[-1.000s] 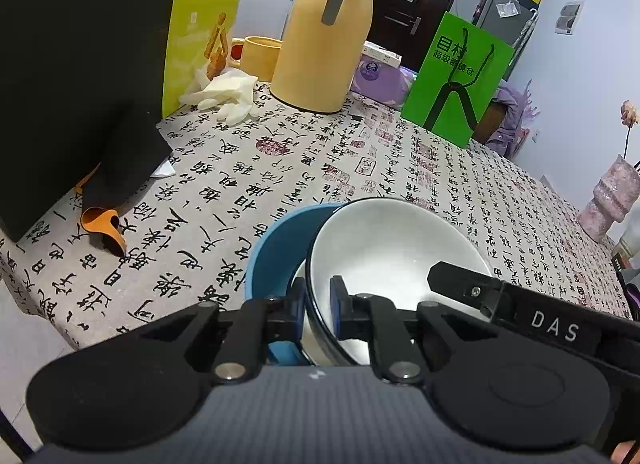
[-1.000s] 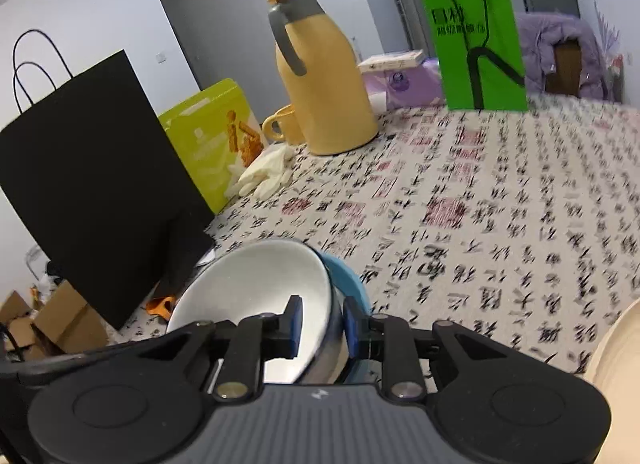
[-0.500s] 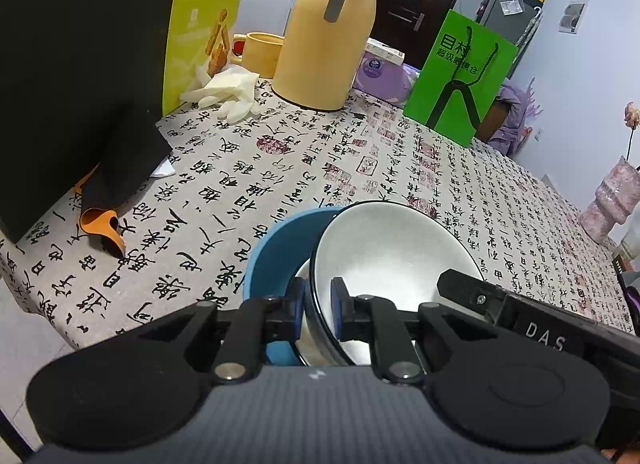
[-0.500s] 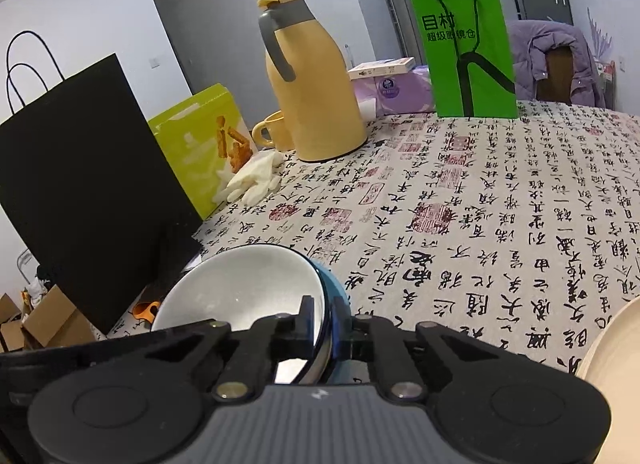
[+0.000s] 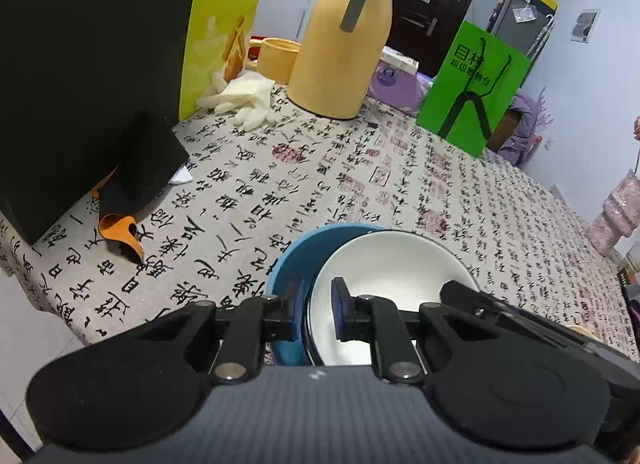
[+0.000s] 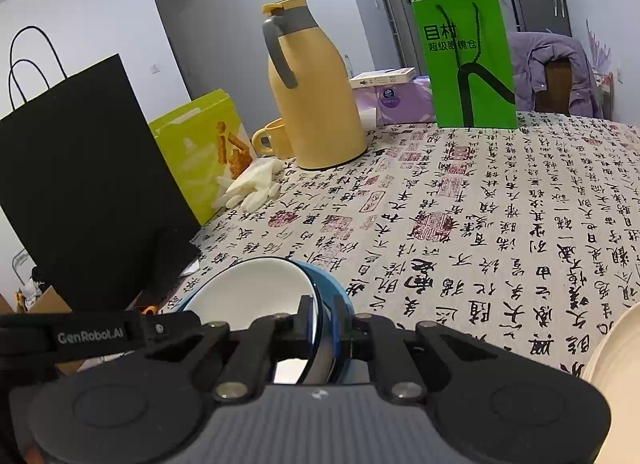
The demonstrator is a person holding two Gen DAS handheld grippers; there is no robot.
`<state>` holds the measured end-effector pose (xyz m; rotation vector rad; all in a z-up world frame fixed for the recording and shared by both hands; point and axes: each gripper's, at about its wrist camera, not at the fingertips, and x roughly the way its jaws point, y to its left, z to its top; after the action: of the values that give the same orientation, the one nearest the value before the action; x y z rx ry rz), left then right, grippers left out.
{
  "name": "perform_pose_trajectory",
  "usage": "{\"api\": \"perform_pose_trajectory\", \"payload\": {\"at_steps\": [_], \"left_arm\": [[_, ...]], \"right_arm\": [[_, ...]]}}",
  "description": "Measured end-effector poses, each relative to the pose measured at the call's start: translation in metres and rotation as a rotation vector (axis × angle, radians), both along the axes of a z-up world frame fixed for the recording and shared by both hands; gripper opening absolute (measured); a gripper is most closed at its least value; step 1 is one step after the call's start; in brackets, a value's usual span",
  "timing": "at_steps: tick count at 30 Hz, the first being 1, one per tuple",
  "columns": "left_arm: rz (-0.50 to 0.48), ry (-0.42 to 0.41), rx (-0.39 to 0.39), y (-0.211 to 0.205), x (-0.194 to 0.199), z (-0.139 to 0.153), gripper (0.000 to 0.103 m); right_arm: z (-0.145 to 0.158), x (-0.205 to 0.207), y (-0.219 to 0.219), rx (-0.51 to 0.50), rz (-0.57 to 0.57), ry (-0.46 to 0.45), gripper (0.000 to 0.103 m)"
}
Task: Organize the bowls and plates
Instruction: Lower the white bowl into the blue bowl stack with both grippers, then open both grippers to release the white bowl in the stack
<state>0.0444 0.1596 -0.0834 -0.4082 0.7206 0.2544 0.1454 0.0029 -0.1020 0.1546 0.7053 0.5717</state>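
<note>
At the bottom centre of the left wrist view, the left hand-held gripper (image 5: 316, 314) is clamped on the near rim of the white bowl (image 5: 390, 284), one pad inside it and one outside. The white bowl sits nested and tilted in the blue bowl (image 5: 294, 264), both low in the frame over the calligraphy-print bench (image 5: 360, 183). In the right wrist view, the right hand-held gripper (image 6: 325, 324) has just closed and pinches both rims together, the white bowl (image 6: 256, 288) to the left of the blue bowl (image 6: 334, 290). A cream plate (image 6: 616, 348) edge shows at the lower right. A yellow thermos (image 6: 312, 103), a green bag (image 6: 466, 63) and a black bag (image 6: 88, 175) stand across the upper frame.
</note>
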Motion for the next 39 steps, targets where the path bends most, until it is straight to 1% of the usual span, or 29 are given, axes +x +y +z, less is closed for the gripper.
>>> {"api": "perform_pose_trajectory", "payload": {"at_steps": [2,4,5,6,8,11,13,14,16,21,24,27,29,31,32,33,34,35,36,37,38,39], "left_arm": [[-0.002,0.008,-0.006,-0.001,0.001,-0.002,0.014],[0.002,0.003,0.004,-0.003,0.001,-0.002,0.014],[0.005,0.003,0.006,-0.004,0.001,-0.001,0.014],[0.007,0.003,0.004,-0.004,0.001,-0.001,0.014],[0.01,0.001,0.002,-0.003,0.0,-0.001,0.014],[0.016,-0.001,-0.001,-0.002,-0.001,-0.001,0.014],[0.015,-0.005,-0.006,-0.002,-0.001,-0.001,0.014],[0.015,-0.007,-0.005,-0.003,-0.001,-0.001,0.014],[0.02,-0.012,-0.003,-0.004,-0.001,0.0,0.014],[0.024,-0.031,0.008,-0.006,-0.003,0.007,0.014],[0.026,-0.022,0.01,-0.006,-0.001,0.005,0.014],[0.028,-0.011,-0.006,-0.004,0.0,0.001,0.014],[0.028,-0.013,-0.025,-0.002,-0.001,0.0,0.014],[0.025,-0.024,-0.031,0.0,-0.003,-0.001,0.023],[0.024,-0.037,-0.022,-0.001,-0.005,0.0,0.035],[0.025,-0.054,-0.01,-0.001,-0.007,0.002,0.044],[0.015,-0.074,-0.009,-0.001,-0.01,0.003,0.048],[0.008,-0.092,-0.004,-0.002,-0.013,0.005,0.056],[0.01,-0.106,0.011,-0.004,-0.015,0.007,0.07],[0.016,-0.124,0.032,-0.006,-0.017,0.009,0.078],[0.022,-0.149,0.057,-0.007,-0.021,0.011,0.09],[0.026,-0.175,0.08,-0.009,-0.025,0.014,0.099]], "right_arm": [[0.001,0.0,0.002,-0.019,0.008,-0.008,0.008],[0.002,-0.001,0.005,-0.047,0.017,-0.02,0.008],[0.002,0.0,0.004,-0.043,0.018,-0.015,0.008],[0.003,0.001,0.001,-0.021,0.022,-0.001,0.011],[0.003,0.004,-0.008,0.032,0.022,0.03,0.012],[0.007,0.002,-0.018,0.059,0.019,0.023,0.012],[0.01,-0.002,-0.02,0.061,0.025,0.011,0.012],[0.011,-0.004,-0.02,0.054,0.029,0.008,0.009],[0.009,-0.003,-0.018,0.049,0.036,0.021,0.008],[0.002,0.002,-0.018,0.07,0.018,0.069,0.008],[0.004,0.001,-0.02,0.076,0.021,0.055,0.008],[0.005,-0.001,-0.021,0.082,0.027,0.045,0.008],[0.006,-0.002,-0.022,0.093,0.037,0.044,0.011],[0.007,-0.005,-0.025,0.103,0.04,0.028,0.012],[0.008,-0.007,-0.027,0.107,0.04,0.018,0.015],[0.008,-0.008,-0.029,0.112,0.039,0.008,0.021],[0.009,-0.01,-0.032,0.119,0.039,0.0,0.026],[0.009,-0.012,-0.035,0.127,0.041,-0.01,0.038],[0.01,-0.013,-0.038,0.132,0.042,-0.019,0.048],[0.011,-0.015,-0.041,0.134,0.043,-0.032,0.053],[0.011,-0.018,-0.044,0.132,0.045,-0.045,0.062],[0.011,-0.022,-0.047,0.13,0.047,-0.06,0.076]]}}
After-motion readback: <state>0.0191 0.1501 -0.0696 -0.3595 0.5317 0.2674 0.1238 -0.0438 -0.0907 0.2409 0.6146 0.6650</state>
